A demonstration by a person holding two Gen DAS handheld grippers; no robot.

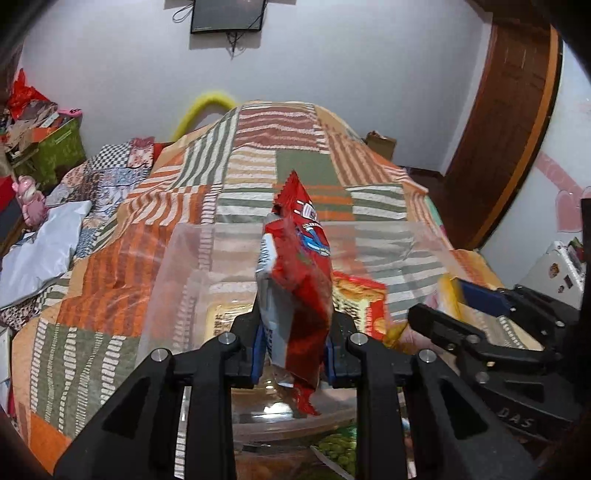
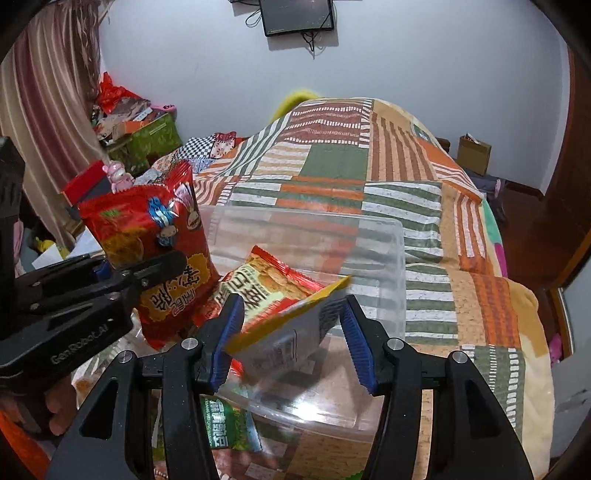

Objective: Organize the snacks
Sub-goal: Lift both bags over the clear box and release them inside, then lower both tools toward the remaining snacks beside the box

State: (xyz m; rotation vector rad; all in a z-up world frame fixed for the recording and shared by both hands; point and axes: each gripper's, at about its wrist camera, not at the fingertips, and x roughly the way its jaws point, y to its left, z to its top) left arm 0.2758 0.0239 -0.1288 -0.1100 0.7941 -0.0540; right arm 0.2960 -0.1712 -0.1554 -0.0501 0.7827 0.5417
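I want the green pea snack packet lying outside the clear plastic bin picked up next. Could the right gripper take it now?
Probably not yet. The right gripper has a yellow-edged snack packet between its fingers, so that must go into the clear plastic bin first. The green pea snack packet lies uncovered just below.

Home bedroom, bed point(image 2: 424, 206) under striped patchwork quilt point(image 1: 258, 158), small screen point(image 2: 297, 16) mounted on pale wall, striped curtain point(image 2: 48, 92), wooden door frame point(image 1: 517, 110), cluttered boxes point(image 1: 55, 144) beside bed

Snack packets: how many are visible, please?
4 at least: red packet in the left gripper, yellow-edged packet at the right gripper, orange packet in the clear bin, green packet near it; more may be hidden.
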